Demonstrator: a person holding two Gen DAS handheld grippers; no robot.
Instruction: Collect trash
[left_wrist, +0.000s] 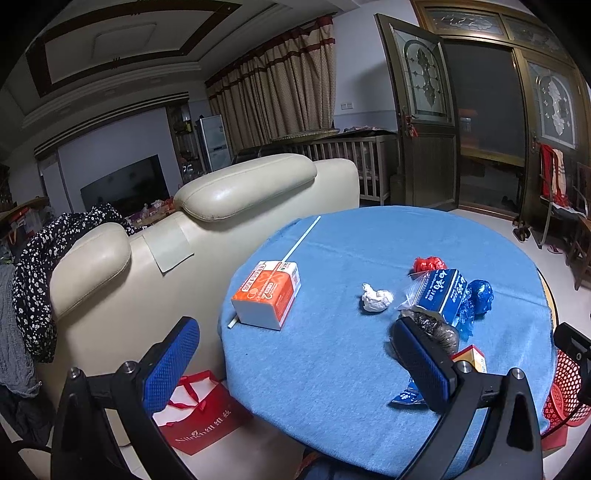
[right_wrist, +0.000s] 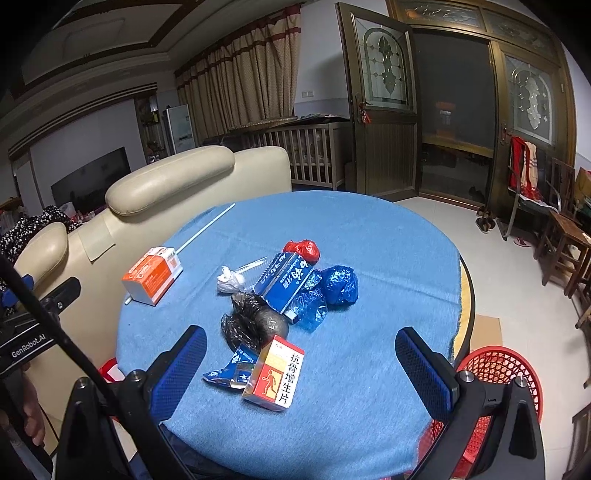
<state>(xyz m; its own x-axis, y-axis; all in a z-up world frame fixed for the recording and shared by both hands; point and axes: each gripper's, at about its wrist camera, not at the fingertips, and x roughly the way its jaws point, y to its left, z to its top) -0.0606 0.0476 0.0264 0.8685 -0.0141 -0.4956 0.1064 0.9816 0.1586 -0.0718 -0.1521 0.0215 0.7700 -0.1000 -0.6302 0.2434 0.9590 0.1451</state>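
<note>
A: Step in hand? Looked like the very start. Both tools hung over the near edge of the round blue table (right_wrist: 369, 236), nothing picked up yet. Right gripper (right_wrist: 301, 363) spread wide, empty. Left gripper (left_wrist: 295, 360) also wide, empty.

B: Trash where?

A: Heaped mid-table: small box (right_wrist: 275, 373) nearest, between the right fingers; black bag (right_wrist: 255, 321) just behind; blue box (right_wrist: 286, 282), blue wad (right_wrist: 340, 284), red wad (right_wrist: 303, 249), white wad (right_wrist: 229, 280) beyond. Orange box (left_wrist: 267, 293) apart, toward the left edge, lying on a long white stick (left_wrist: 301, 238). Red basket (right_wrist: 498, 373) off the table's right side, lower down.

B: Next move?

A: Prob. right tool fwd and down onto the small box, pinch, carry to basket. Just a guess.

B: Hard to see?

A: Basket cut off by frame and right finger; depth unclear. Torn blue wrapper (right_wrist: 231, 371) partly under the small box. Stick's middle hidden under the orange box.
</note>
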